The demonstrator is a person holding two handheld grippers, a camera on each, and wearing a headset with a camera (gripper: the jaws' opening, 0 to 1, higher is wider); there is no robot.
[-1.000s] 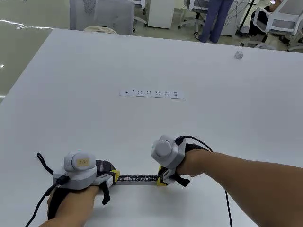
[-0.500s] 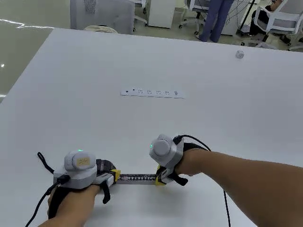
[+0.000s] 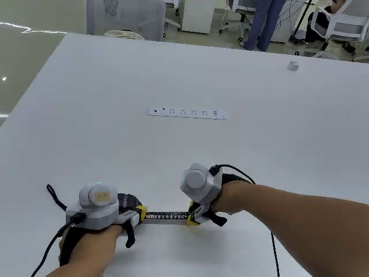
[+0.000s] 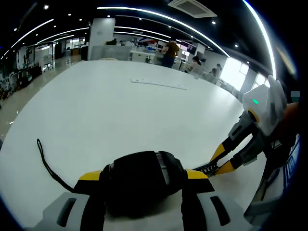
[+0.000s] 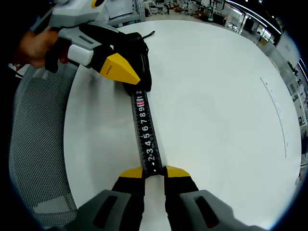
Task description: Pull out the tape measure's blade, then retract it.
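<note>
Left tongs (image 4: 144, 175) (image 3: 135, 214): clenched on the black tape measure case (image 4: 142, 185) (image 5: 139, 45), one yellow-tipped jaw on each flank.
Case position: sits on the white surface (image 3: 115, 86) inside the left tongs (its underside is hidden).
Wrist strap (image 4: 48, 166) (image 3: 55, 197): thin black cord trailing off the case on the side away from the right tongs (image 5: 154, 171) (image 3: 191, 219).
Blade (image 5: 147, 130) (image 3: 167, 217) (image 4: 209, 168): drawn out flat between the two tongs, printed numbers up.
Right tongs: jaws pinched together on the blade's free end.
Power strip (image 3: 184, 113) (image 4: 159, 84): white, flat on the surface, well beyond both tongs.
Small grey object (image 3: 293, 66): far past the right tongs (too small to identify).
Beyond the surface: office chairs (image 3: 340, 26) and a standing person (image 3: 262, 23).
</note>
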